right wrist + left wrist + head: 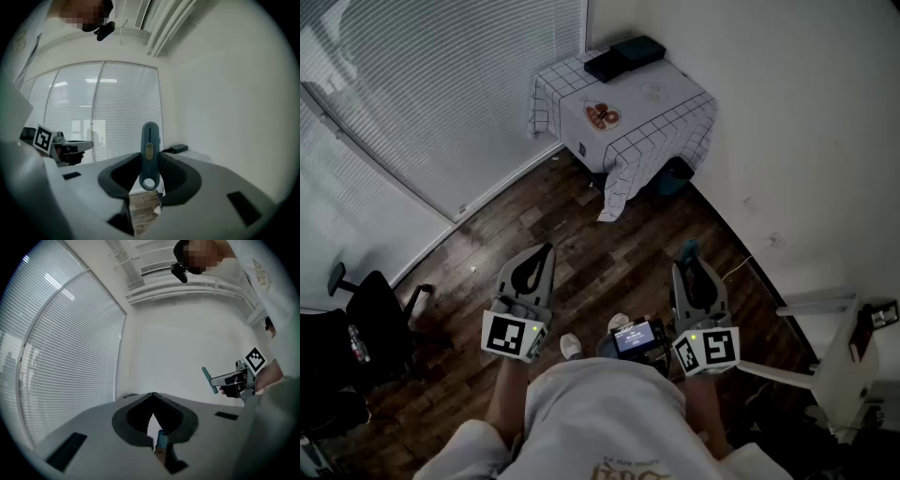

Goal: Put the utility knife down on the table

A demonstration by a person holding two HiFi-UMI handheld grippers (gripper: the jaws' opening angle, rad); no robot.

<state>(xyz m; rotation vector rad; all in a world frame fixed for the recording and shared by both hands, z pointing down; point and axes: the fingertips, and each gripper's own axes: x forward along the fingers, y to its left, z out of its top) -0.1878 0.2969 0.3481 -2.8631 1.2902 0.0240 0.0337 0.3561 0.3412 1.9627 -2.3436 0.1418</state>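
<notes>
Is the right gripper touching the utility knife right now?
Touching. The right gripper view shows the right gripper clamped on the utility knife, pads against its sides.

Office-like room: dark wood-plank floor [609, 253], white walls [806, 112], wide windows with horizontal blinds [441, 84], a black swivel chair [358, 314] at left, a small cloth-covered table [675, 111] in the far corner.

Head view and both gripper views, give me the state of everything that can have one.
utility knife: upright, clamped in the right gripper, not yet on the table.
right gripper: shut on the utility knife.
left gripper: shut, nothing between its jaws.
window blinds: lowered.
small screen at the person's waist: lit.
</notes>
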